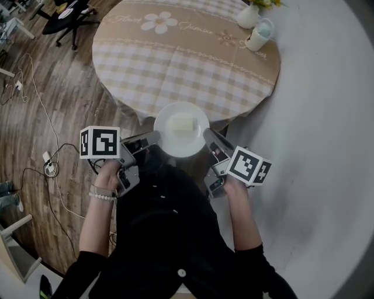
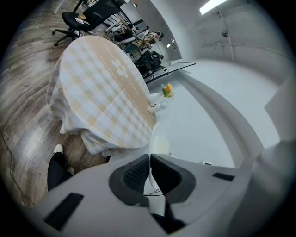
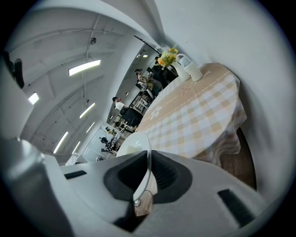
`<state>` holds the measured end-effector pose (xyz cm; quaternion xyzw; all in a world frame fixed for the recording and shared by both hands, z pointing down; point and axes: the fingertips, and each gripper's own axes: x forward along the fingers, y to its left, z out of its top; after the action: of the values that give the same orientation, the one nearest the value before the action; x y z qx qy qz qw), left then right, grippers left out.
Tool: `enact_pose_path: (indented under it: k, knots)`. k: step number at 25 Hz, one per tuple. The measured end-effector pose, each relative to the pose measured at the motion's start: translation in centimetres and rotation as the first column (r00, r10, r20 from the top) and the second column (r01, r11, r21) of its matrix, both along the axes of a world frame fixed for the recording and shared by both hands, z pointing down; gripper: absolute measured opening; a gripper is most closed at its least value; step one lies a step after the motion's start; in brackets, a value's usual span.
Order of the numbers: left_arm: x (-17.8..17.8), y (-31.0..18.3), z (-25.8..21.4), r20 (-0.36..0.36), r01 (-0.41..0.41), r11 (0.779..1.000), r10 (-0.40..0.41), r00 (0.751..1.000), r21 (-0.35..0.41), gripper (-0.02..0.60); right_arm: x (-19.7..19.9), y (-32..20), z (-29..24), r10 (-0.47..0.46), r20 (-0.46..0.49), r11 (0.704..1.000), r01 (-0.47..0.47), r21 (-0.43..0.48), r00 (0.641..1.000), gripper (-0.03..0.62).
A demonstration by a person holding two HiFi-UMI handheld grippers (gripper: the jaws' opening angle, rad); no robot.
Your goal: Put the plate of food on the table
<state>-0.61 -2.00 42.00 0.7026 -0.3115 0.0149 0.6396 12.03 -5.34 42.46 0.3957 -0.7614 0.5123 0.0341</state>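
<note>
White plate (image 1: 175, 146) held between both grippers, just off near edge of desk (image 1: 187, 64) with checked cloth. Pale block of food (image 1: 182, 123) sits mid-plate. Left gripper (image 1: 153, 139) jaws pinch plate's left rim; right gripper (image 1: 209, 138) jaws pinch right rim. White mug (image 1: 257, 36) and vase (image 1: 248, 16) with yellow flowers at desk's far right edge.

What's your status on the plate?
Left hand-held gripper and right hand-held gripper both shut on plate rim. Plate with food at near edge of table, not set down. Mug and vase far side, path open.
</note>
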Motion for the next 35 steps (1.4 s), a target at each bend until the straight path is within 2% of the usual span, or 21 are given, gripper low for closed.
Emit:
enact_pose_path:
  k: [12,23,35]
  knots:
    - [0.4,-2.8,0.6,-0.009,-0.053,0.999,0.053,0.999,-0.001,0.014,0.6,-2.1,0.4,0.054,-0.019,0.999,-0.054,0.002,0.998,0.014]
    - [-0.8,-8.7,0.2,-0.018,-0.111,0.994,0.111,0.994,0.008,0.014,-0.5,-7.2,-0.2,0.107,-0.038,0.994,-0.107,0.0,0.994,0.014]
    - [-3.1,-15.0,1.2,-0.01,-0.181,0.983,0.181,0.983,-0.018,0.014,-2.8,-12.8,0.9,0.162,-0.047,0.986,-0.164,-0.036,0.986,0.014]
